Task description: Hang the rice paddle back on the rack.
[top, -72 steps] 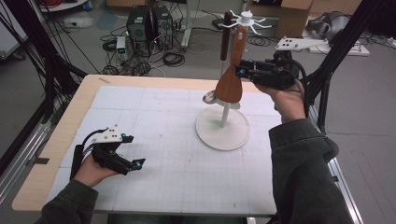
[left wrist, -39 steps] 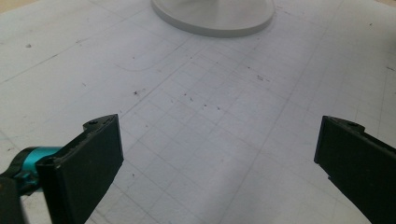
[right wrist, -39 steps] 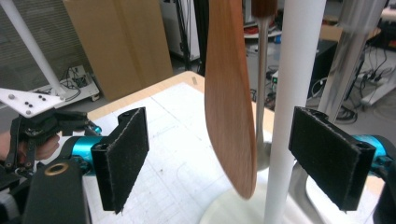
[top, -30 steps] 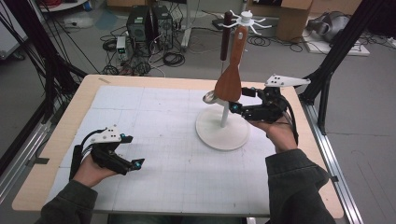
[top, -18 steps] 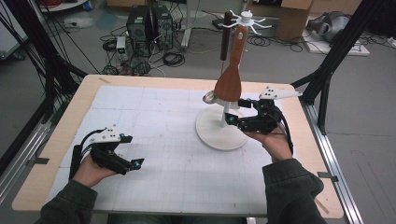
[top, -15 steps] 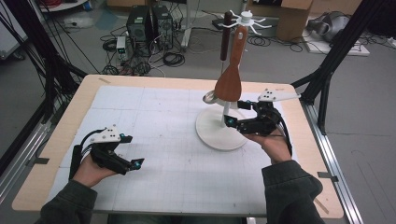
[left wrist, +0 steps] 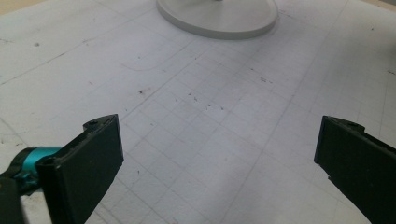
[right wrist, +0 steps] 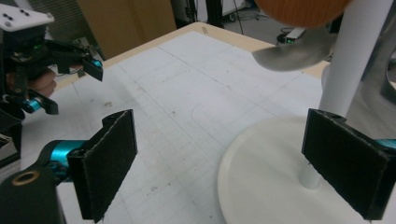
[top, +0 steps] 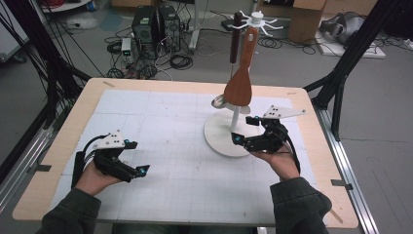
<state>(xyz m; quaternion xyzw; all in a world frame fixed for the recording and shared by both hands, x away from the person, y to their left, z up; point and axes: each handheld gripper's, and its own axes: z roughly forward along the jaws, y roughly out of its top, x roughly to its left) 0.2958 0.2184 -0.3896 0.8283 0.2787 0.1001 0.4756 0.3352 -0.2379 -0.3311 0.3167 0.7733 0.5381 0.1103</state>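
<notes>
nearest the person, the left gripper point(top: 132, 170) is held low over the white gridded mat point(top: 165, 126) at its near left corner, resting in a hand with a dark sleeve. its jaws are spread wide and nothing is gripped between them; in the left gripper view only bare mat is seen between the two black pads point(left wrist: 88, 158).

farther in and to the right, the right gripper point(top: 243, 130) is held just above the near right edge of the round white base point(top: 219, 139) of the utensil stand point(top: 235, 117). its jaws have just been opening and are now stood wide apart, with nothing clamped; in the right gripper view the base rim and the white pole point(right wrist: 348, 70) are seen between and behind the pads, untouched.

beyond the gripper, a wooden spatula point(top: 241, 78) is hung from the hooked top of the stand, its broad blade pointing down and lying close against the pole. a metal spoon bowl point(top: 219, 101) is seen just behind the blade. a darker handled utensil point(top: 235, 36) is hung beside the spatula's handle.

past the table edge, computer towers point(top: 153, 24) and cables are seen on the floor.
</notes>
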